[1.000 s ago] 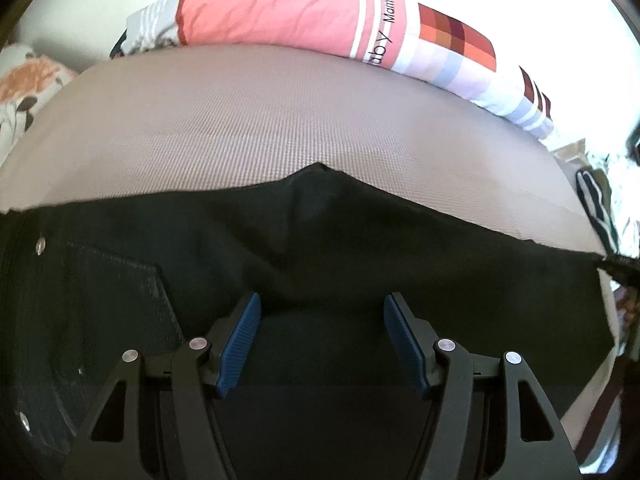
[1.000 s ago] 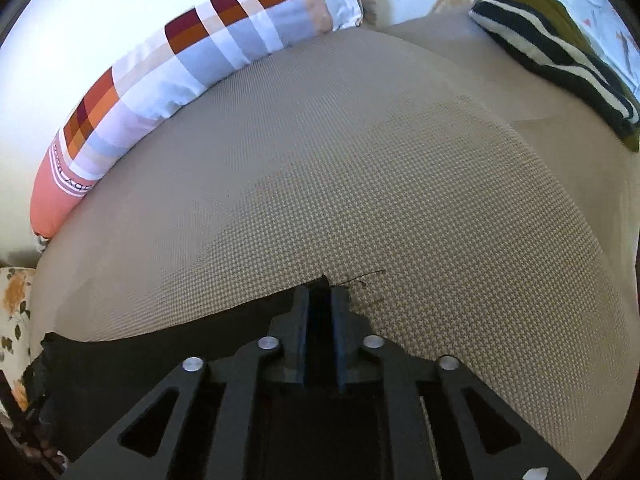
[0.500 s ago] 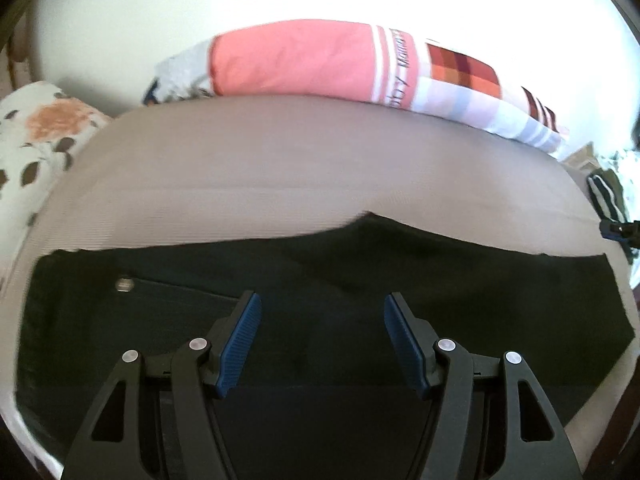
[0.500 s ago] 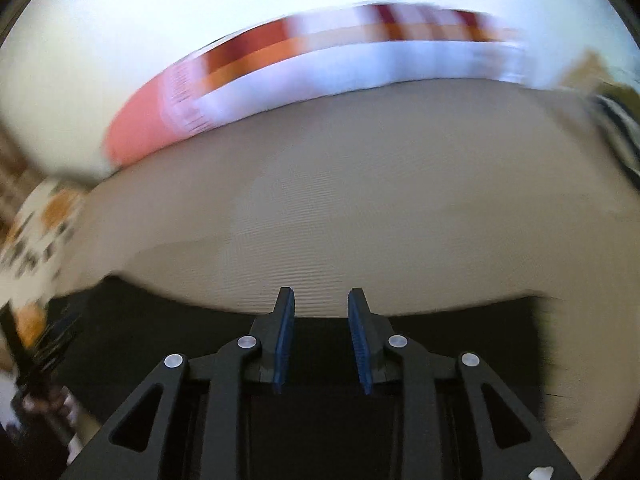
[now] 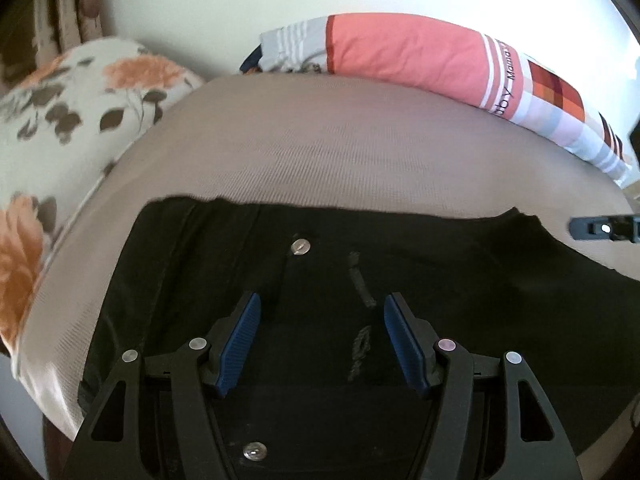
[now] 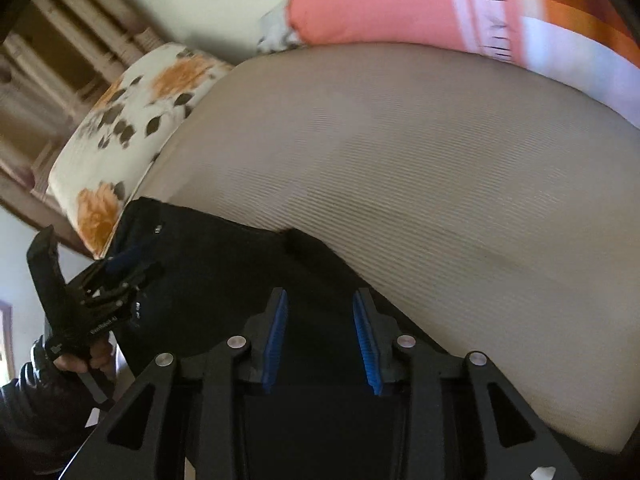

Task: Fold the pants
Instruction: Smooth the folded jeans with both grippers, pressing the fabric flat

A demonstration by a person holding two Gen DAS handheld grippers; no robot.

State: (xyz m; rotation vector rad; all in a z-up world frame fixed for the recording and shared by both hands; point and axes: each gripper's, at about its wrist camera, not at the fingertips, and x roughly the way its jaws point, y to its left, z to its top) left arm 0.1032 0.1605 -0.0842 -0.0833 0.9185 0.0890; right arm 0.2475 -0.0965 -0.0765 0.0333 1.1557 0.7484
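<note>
Left wrist view showed the black pants (image 5: 360, 280) lying flat across the near edge of the bed (image 5: 360, 152), which wore a taupe woven cover. The left hand-held gripper (image 5: 322, 332) hung over the dark fabric with its blue pads spread wide and nothing between them; a silver rivet (image 5: 300, 247) sat just beyond the pads at twelve o'clock. A flowered pillow (image 5: 72, 128) lay at ten o'clock, and a long pink and plaid bolster (image 5: 420, 60) ran along the far side from twelve to two o'clock. Right wrist view showed the right hand-held gripper (image 6: 322, 340) likewise parted and empty, poised above the pants (image 6: 224, 272), with the left hand-held gripper (image 6: 120, 264) at nine o'clock, gripped in a black-gloved hand (image 6: 72, 356). Whether either tool touched the cloth could not be told.
</note>
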